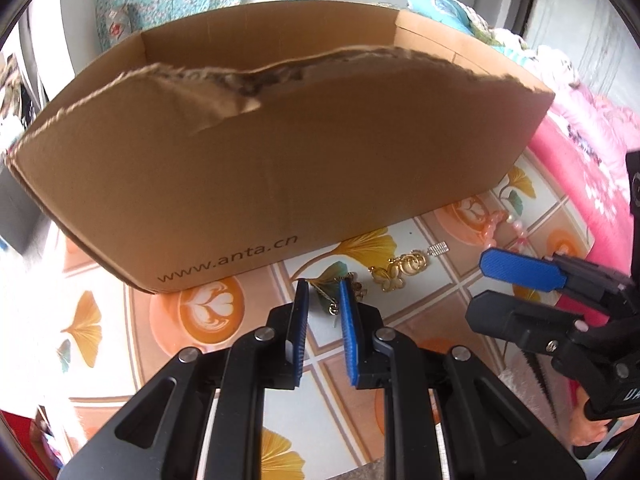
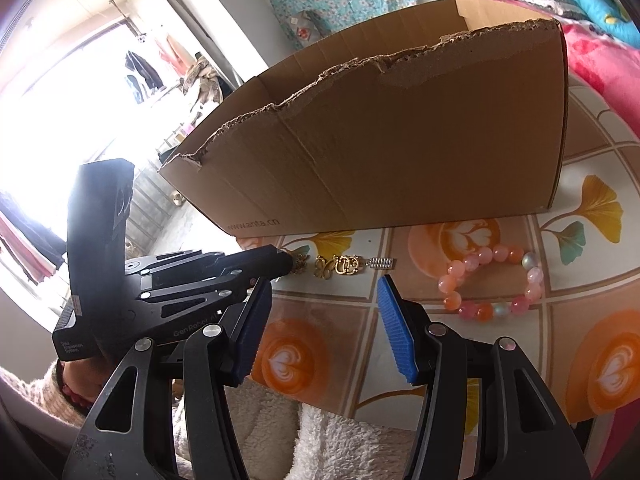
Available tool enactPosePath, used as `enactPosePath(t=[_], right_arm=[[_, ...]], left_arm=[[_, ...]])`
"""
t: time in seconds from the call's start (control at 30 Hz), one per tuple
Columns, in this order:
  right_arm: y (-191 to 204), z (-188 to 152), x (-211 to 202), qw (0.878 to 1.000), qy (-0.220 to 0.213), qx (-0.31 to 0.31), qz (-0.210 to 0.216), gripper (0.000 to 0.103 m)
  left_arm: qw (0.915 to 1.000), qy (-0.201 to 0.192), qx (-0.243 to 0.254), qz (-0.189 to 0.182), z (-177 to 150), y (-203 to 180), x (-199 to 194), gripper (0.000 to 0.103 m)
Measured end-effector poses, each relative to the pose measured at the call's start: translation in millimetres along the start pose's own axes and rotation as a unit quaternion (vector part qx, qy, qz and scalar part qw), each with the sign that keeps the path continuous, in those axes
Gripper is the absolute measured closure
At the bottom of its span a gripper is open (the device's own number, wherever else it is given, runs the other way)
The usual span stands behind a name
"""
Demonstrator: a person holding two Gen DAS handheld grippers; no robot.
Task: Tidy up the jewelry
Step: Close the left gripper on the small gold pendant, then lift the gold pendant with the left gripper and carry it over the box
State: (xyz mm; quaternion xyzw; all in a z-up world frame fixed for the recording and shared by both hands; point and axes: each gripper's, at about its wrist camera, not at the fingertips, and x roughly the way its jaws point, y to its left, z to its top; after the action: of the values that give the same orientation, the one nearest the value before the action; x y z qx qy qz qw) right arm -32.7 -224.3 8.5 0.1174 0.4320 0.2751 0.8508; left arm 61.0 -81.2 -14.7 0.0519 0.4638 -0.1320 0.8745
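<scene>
Gold earring [image 1: 334, 307] between left claw [image 1: 323, 286] pads

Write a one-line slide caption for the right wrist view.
Open right gripper hovers before gold jewelry and a pink bead bracelet beside a torn cardboard box.
</scene>
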Motion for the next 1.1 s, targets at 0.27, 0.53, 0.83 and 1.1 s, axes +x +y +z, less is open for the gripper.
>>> enactPosePath(t=[0.27, 0.53, 0.83, 1.1], right_arm=[[3.5, 0.6, -0.2, 1.000, -0.003, 0.000, -0.008, 0.051], [11.9, 2.2, -0.4, 1.000, -0.005, -0.012, -0.017, 0.051], [37.6, 8.0, 19.0, 0.998, 0.003, -0.056, -0.009, 0.058], [55.6, 17.3, 53.0, 0.990, 0.027, -0.140, -0.023, 0.073]], left_arm=[[0.9999, -0.008, 0.007, -0.009, -2.3, -0.5, 0.5, 0.099], [0.9976, -0.019, -0.038, -0.055, -13.5, 22.6, -8.9, 0.102], [0.9924, -0.056, -0.080, -0.076, -22.5, 56.6, -32.8, 0.102], [0.9904, -0.061, -0.089, -0.086, -26.3, 65.8, -30.6, 0.102]])
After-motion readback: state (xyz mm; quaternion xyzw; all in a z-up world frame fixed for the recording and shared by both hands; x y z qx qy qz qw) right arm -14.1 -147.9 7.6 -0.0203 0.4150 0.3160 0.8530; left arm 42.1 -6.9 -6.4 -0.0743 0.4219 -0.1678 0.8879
